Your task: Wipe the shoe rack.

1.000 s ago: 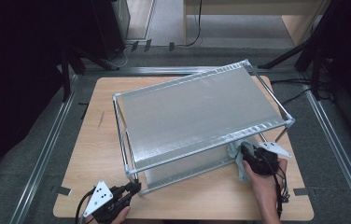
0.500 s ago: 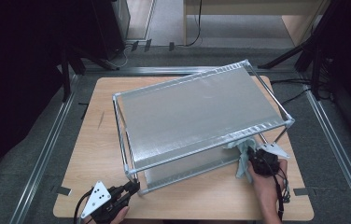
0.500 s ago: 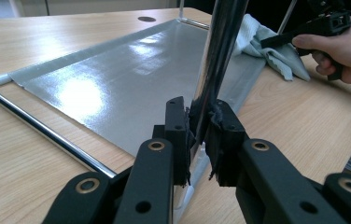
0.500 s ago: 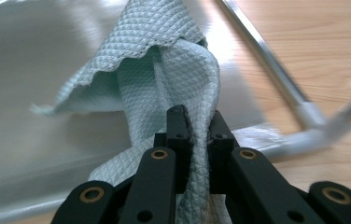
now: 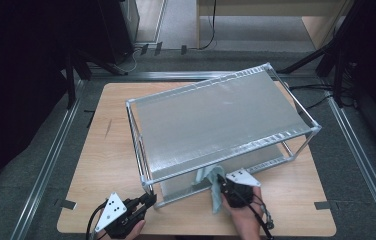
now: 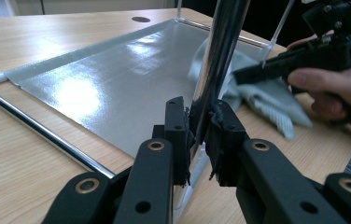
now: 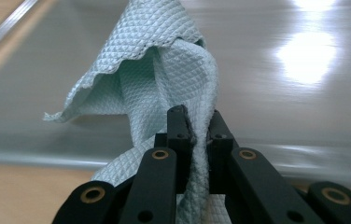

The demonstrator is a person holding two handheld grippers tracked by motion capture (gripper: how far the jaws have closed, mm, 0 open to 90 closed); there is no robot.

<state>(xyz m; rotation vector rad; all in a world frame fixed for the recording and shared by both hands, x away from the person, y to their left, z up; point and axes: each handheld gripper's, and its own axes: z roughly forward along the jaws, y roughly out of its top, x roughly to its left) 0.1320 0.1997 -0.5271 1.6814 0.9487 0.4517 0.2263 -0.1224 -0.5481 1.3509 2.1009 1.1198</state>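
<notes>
I have my left gripper (image 5: 148, 200) clamped on the near corner post (image 6: 215, 65) of the two-tier metal shelf rack (image 5: 216, 120), down at about seven o'clock on the wooden table (image 5: 106, 150). In the left gripper view the jaws are nearly closed, with the chrome tube pinched between the pads just above its foot. I judge that hold is there to stop the light rack from sliding or pivoting while the other hand rubs at it.

My right gripper (image 5: 222, 186) sits at about five o'clock, along the near long edge of the rack. Its jaws are pressed together on a fold of the pale teal waffle-weave cloth (image 7: 164, 70); the right gripper view shows the fabric squeezed between the pads, bunching upward ahead of them and hanging loose below. The cloth's free part rests on the front of the lower shelf (image 6: 117, 70), just under the edge of the top shelf (image 5: 211, 115) (which hides how much of the cloth lies flat from the high view).

Gripping the cloth by a fold, not a corner, leaves a padded wad at the tips, which I think suits wiping the grey shelf liner without scraping it. The jaws point in toward twelve o'clock, so the next stroke would likely run deeper across the lower shelf; the risk I see is the cloth snagging on the front rail or slipping out.
</notes>
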